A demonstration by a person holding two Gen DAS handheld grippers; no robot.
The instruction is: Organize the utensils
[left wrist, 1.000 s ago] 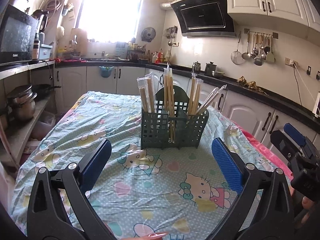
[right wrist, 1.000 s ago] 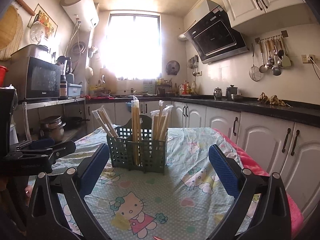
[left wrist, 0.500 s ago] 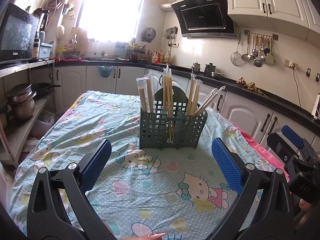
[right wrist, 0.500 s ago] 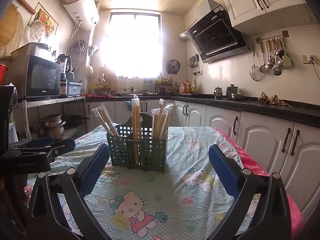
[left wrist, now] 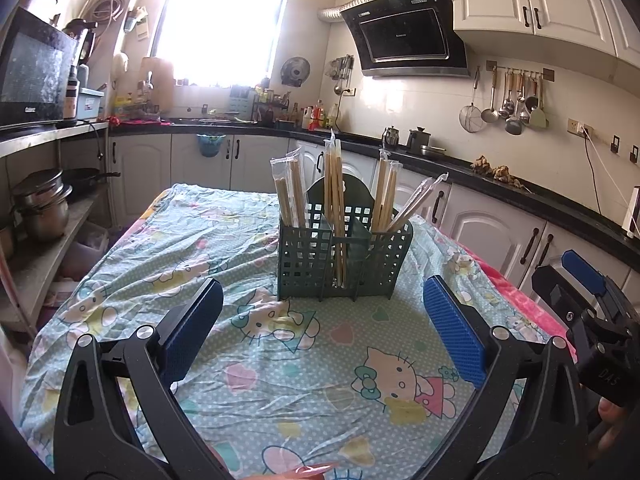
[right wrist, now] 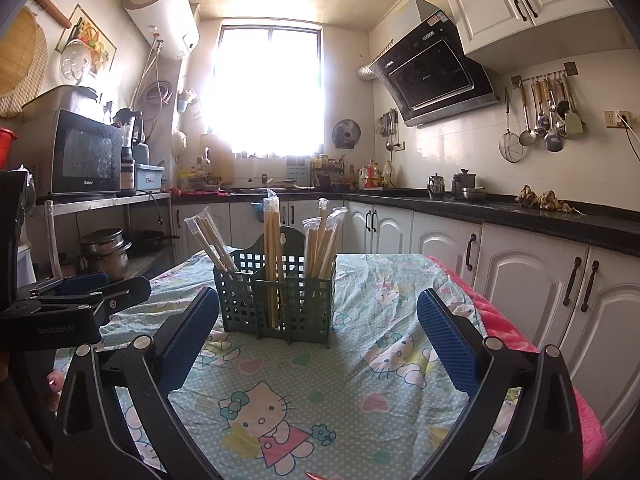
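Left gripper and right gripper both hang with jaws wide, holding nothing. Ahead on the bench, the green caddy stands upright, wrapped chopsticks sorted across its compartments.

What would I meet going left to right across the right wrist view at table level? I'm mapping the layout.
Left gripper → leaning chopsticks → upright chopsticks in the green caddy → wrapped chopstick bundle → pink blanket edge.
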